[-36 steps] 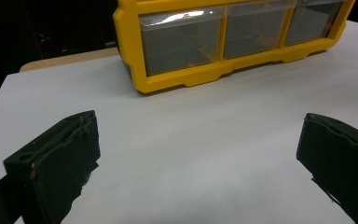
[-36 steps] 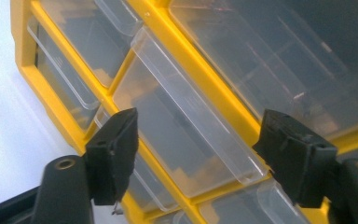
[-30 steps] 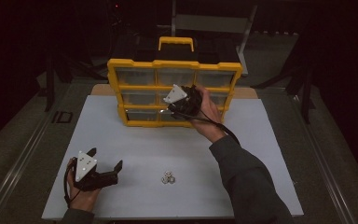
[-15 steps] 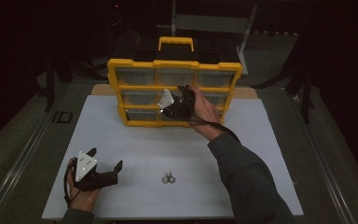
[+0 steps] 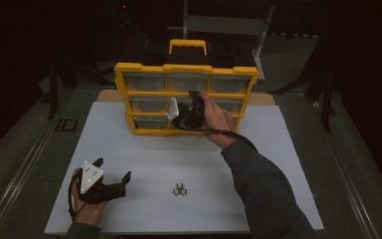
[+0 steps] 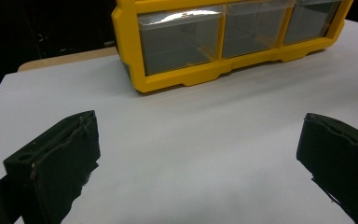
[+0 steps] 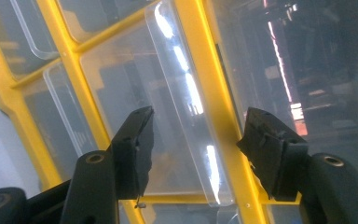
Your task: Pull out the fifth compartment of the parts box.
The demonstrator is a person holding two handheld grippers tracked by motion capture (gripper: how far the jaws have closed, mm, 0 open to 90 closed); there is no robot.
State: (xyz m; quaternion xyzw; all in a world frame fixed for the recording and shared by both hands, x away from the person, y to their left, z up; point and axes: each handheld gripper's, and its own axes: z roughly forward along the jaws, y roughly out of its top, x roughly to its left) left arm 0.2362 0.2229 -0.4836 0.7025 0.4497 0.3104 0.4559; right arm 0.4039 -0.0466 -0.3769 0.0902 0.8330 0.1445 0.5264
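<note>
1. The table (image 5: 144,149) has a plain white top.
2. A yellow drawer organizer (image 5: 186,69) with clear drawers stands upright at its far edge.
3. A small cluster of metal nuts (image 5: 180,189) lies near the front edge, well apart from the organizer.

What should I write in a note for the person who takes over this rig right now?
Right gripper: at the yellow plastic drawer cabinet, jaws just been closing around the clear handle lip of a middle-row drawer, pads not yet pressing.
Left gripper: open, resting low over the white table.
Small metal nuts lie on the table near the front.
Done: drawer reached. Left: probably grip the lip and pull the drawer out.
</note>
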